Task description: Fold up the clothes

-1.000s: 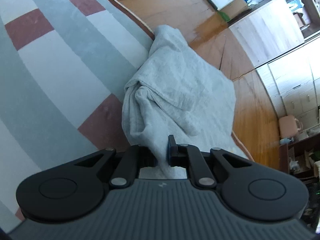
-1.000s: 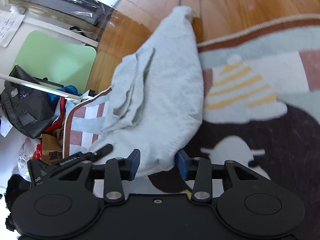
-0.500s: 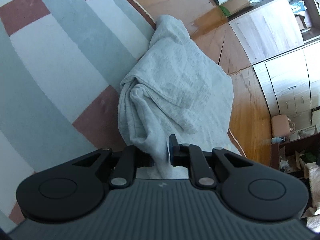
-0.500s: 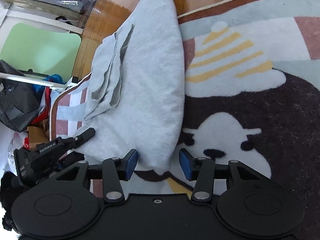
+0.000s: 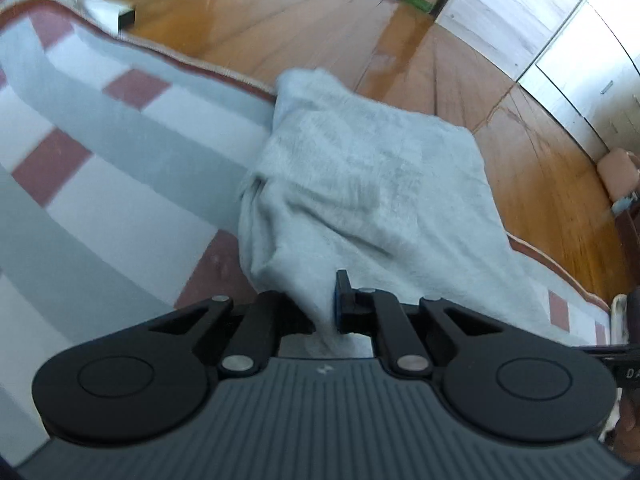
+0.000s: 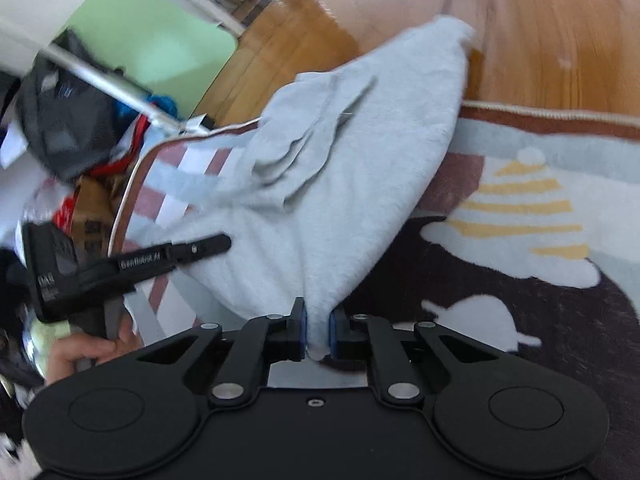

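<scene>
Both jaws clamped on garment [image 6: 360, 184] corners

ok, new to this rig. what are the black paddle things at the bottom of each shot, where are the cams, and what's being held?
No robot arm here: a person holds a two-finger gripper in each hand, with a fisheye camera on each looking along the fingers. The black shapes are each gripper's own body.

Left wrist view: the left gripper is shut on a corner of a grey garment.

Right wrist view: the right gripper has just closed on another edge of the garment. The left gripper and its hand show at the side.

The garment lies partly on a patterned rug, partly on wood floor.
</scene>
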{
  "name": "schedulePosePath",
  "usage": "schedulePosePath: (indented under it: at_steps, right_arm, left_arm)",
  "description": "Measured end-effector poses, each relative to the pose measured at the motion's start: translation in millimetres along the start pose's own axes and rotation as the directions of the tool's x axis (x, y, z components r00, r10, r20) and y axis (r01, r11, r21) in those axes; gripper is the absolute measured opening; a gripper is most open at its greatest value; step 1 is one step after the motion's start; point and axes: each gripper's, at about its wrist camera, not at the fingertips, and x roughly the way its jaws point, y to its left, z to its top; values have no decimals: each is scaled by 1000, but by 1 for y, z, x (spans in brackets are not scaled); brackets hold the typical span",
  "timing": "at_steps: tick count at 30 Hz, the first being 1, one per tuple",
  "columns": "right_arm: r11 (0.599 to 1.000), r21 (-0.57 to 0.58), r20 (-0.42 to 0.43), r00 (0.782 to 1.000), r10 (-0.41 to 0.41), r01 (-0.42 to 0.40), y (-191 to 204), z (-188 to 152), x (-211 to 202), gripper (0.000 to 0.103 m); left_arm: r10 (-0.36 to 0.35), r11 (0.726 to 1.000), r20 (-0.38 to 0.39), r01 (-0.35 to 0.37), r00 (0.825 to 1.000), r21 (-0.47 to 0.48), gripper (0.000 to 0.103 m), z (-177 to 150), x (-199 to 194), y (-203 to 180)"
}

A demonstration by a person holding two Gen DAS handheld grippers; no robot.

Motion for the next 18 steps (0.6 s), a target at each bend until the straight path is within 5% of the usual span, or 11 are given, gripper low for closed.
schedulePosePath:
  at_steps: [4, 10, 15, 18]
  right_arm:
    - [999, -39, -28, 999, 17, -18, 19, -9, -13, 13]
    - [991, 7, -129, 982, 137, -137, 32, -37, -33, 13]
    - [984, 52, -194, 964, 180, -173, 33, -59, -39, 13]
    - [961, 183, -132, 964, 232, -206, 13, -46, -40, 13]
  left_arm:
    - [-97, 992, -2, 97, 995, -80, 7, -8, -23, 2]
    - [-109, 980, -37, 101, 993, -172, 7, -39, -60, 21]
    - [-103, 970, -193, 56, 976, -236, 7, -50, -63, 37]
    - [-111, 968, -175, 67, 978, -240, 7, -31, -59, 32]
